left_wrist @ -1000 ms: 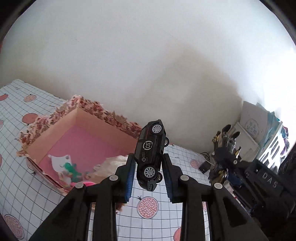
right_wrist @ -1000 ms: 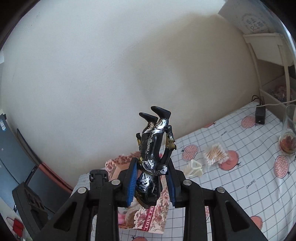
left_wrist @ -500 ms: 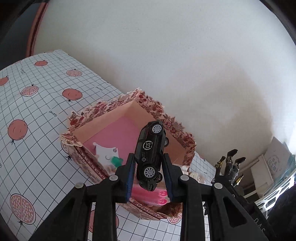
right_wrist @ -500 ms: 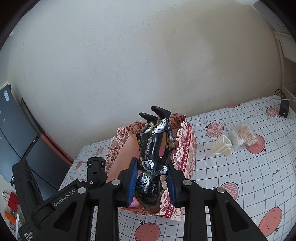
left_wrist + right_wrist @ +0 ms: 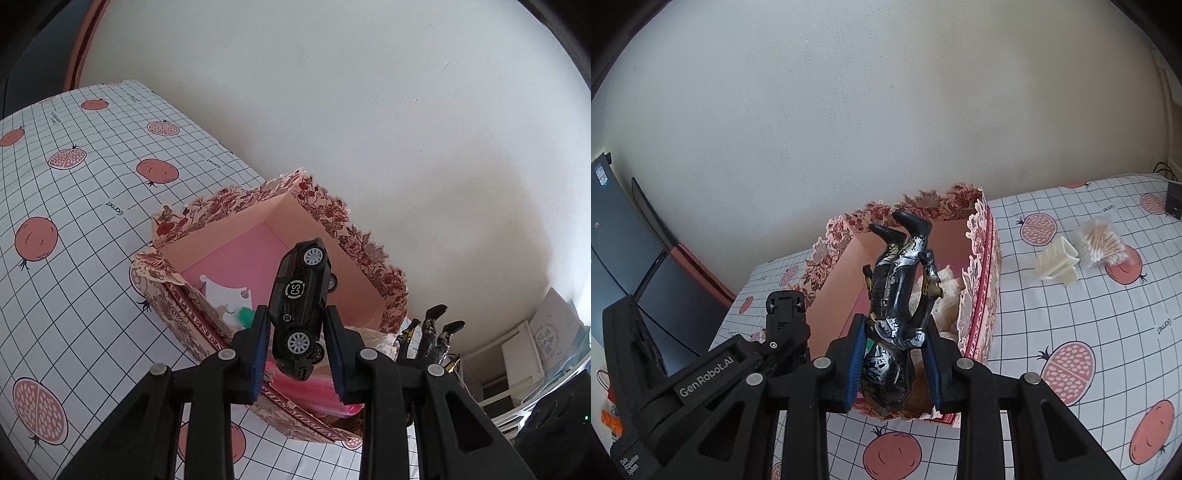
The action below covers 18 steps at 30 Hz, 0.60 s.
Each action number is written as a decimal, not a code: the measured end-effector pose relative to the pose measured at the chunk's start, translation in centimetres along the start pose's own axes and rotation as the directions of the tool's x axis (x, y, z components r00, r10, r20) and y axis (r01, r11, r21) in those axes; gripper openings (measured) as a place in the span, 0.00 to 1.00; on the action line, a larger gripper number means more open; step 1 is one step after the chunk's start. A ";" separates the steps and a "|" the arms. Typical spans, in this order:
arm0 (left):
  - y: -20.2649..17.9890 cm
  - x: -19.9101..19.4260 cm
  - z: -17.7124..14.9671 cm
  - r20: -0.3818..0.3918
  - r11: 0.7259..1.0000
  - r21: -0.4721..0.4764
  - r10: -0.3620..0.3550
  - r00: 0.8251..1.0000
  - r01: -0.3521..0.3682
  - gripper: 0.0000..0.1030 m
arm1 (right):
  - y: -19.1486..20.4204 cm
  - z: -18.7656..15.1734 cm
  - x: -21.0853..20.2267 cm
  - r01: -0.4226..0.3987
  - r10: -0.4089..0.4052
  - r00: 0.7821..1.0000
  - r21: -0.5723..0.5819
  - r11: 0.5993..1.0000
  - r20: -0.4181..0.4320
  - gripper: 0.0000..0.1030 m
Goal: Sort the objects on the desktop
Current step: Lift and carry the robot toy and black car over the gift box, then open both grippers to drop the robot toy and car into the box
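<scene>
Two toys held over the floral box (image 5: 207, 328) on the desk (image 5: 74, 229).
Left wrist view: the left hand-held gripper (image 5: 297, 349) pinches a black toy car (image 5: 299, 306), nose up, above the box. Right wrist view: the right hand-held gripper (image 5: 895, 363) pinches a black-and-silver figure (image 5: 899, 280) upside down over the same box, near the cotton swabs (image 5: 1100, 245).

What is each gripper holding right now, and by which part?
Left gripper clamps a black toy car by roof and underside near one end. Right gripper clamps a black-and-silver action figure upside down by its torso.
</scene>
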State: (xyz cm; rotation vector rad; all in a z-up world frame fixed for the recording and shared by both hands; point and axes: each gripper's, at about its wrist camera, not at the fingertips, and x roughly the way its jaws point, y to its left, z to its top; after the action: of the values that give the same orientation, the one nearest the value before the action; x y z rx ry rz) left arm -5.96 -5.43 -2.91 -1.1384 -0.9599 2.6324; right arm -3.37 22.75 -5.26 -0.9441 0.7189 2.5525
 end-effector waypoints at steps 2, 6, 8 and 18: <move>0.1 0.2 -0.1 -0.009 1.000 -0.004 -0.004 1.000 0.004 0.29 | 0.2 -0.2 0.2 0.007 -0.007 1.000 -0.012 1.000 -0.008 0.31; -0.1 0.2 -0.3 -0.010 1.000 0.001 -0.001 1.000 0.001 0.29 | 0.1 -0.7 0.5 0.017 -0.017 1.000 -0.022 1.000 -0.014 0.31; -0.1 0.3 -0.4 -0.013 1.000 0.002 0.004 1.000 -0.004 0.29 | -0.1 -0.8 0.7 0.022 -0.023 1.000 -0.014 1.000 -0.021 0.32; -0.1 0.2 -0.3 -0.027 1.000 -0.005 0.018 0.999 -0.018 0.30 | 0.1 -1.0 0.4 0.022 -0.022 1.000 -0.010 1.000 -0.022 0.32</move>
State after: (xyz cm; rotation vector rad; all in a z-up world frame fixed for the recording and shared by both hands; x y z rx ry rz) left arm -5.92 -5.09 -3.14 -1.1859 -0.9563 2.6237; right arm -3.17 22.19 -6.13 -0.9791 0.6990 2.5325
